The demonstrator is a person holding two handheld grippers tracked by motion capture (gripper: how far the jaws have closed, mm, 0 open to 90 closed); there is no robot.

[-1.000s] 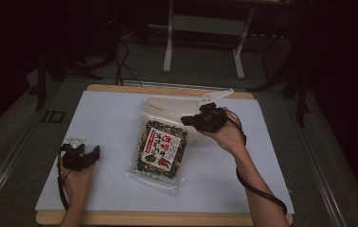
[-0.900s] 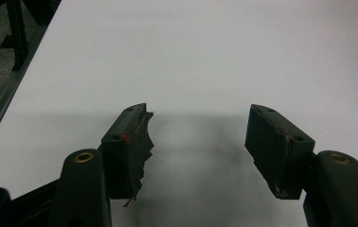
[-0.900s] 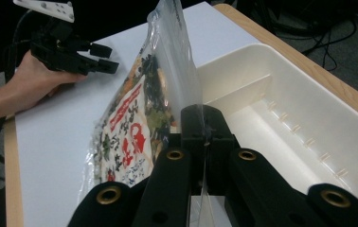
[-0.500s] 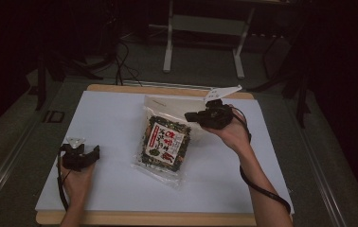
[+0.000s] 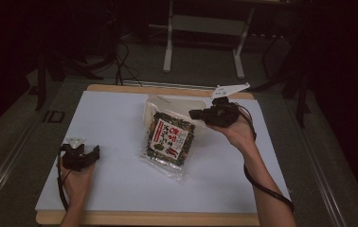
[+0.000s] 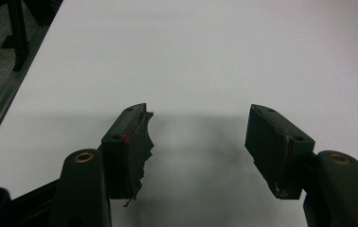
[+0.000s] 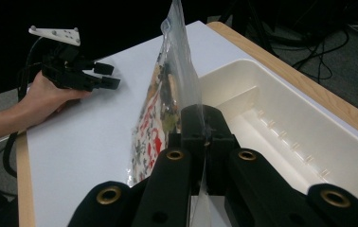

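Right claw (image 7: pixel 204 142) is clamped on the snack bag (image 5: pixel 170 139) edge; limp, slippery film—grip the seam. Left claw (image 6: pixel 198 142) stands apart.

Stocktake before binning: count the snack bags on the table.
1. The snack bag sits mid-table, its top edge pinched by the right gripper beside the white tray. The bag blocks part of the tray, so another could be hidden.

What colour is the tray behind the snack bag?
Cream-white plastic tray; clearest in the right gripper view.
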